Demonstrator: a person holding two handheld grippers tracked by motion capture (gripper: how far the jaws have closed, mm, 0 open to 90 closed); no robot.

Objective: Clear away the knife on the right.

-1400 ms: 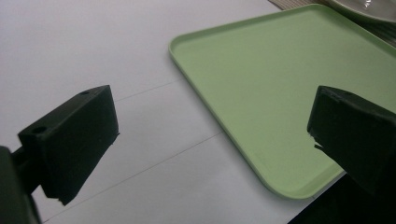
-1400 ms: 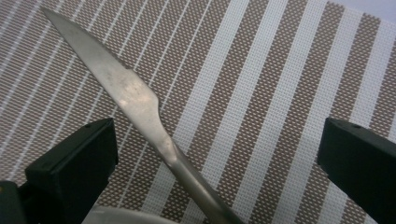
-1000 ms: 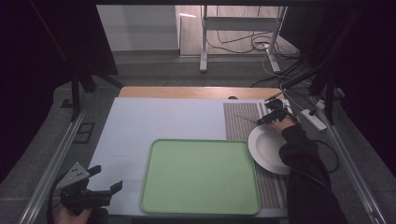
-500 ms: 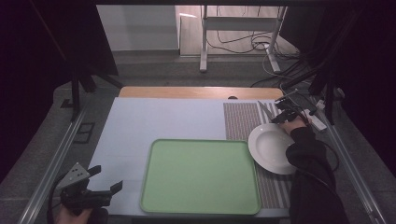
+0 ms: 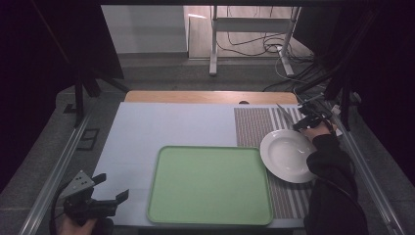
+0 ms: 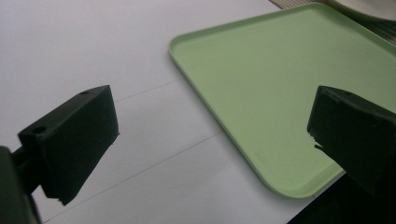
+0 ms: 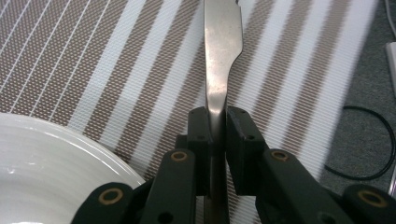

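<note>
My right gripper (image 5: 304, 119) (image 7: 217, 122) is at the table's far right, just beyond the white plate (image 5: 288, 156) (image 7: 46, 172). Its jaws have just closed and are now shut on the handle of a metal knife (image 7: 223, 46) (image 5: 285, 112). The blade points away over the striped placemat (image 5: 254, 127) (image 7: 116, 70). A green tray (image 5: 210, 183) (image 6: 280, 93) lies bare in the middle near the front edge. My left gripper (image 5: 111, 186) (image 6: 215, 140) hangs open at the front left corner with nothing between its jaws, to the left of the tray.
A pale blue mat (image 5: 161, 127) covers most of the table, with a wooden strip (image 5: 210, 96) along its far edge. Cables and a table frame (image 5: 249, 39) stand on the floor beyond. A black cable (image 7: 364, 140) lies right of the placemat.
My right gripper has shifted to the right from the plate's far rim and shut on the knife. My left gripper has kept still.
</note>
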